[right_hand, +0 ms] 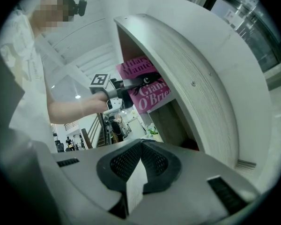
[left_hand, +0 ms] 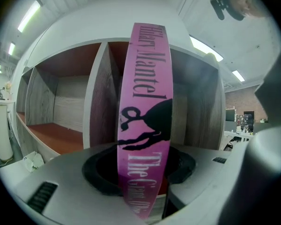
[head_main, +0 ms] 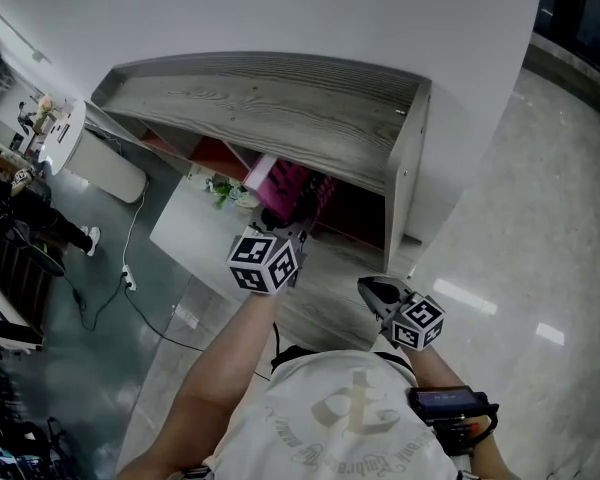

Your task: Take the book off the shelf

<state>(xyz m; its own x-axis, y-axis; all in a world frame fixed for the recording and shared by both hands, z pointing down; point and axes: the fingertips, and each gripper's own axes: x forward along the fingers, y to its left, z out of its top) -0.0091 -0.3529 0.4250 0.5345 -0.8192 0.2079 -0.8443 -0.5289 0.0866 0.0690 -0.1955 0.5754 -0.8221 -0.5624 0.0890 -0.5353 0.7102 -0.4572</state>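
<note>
L gripper (left_hand: 143,191) clamping pink book (left_hand: 145,102) upright at shelf (head_main: 280,103) front; R gripper (head_main: 376,290) hanging nearby, jaws clenched, empty.

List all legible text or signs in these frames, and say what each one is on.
"Hilary Mantel": spine of the book, left gripper view.
"The Giant, O'": lower on that spine, then it runs out of view.
"O'Brie": the book's cover, right gripper view, cut off at the edge.
Print on the shirt: too blurred to read.

Open office hall: polished tile floor (head_main: 540,298), ceiling strip lights (left_hand: 30,15), distant desks (left_hand: 235,134).
</note>
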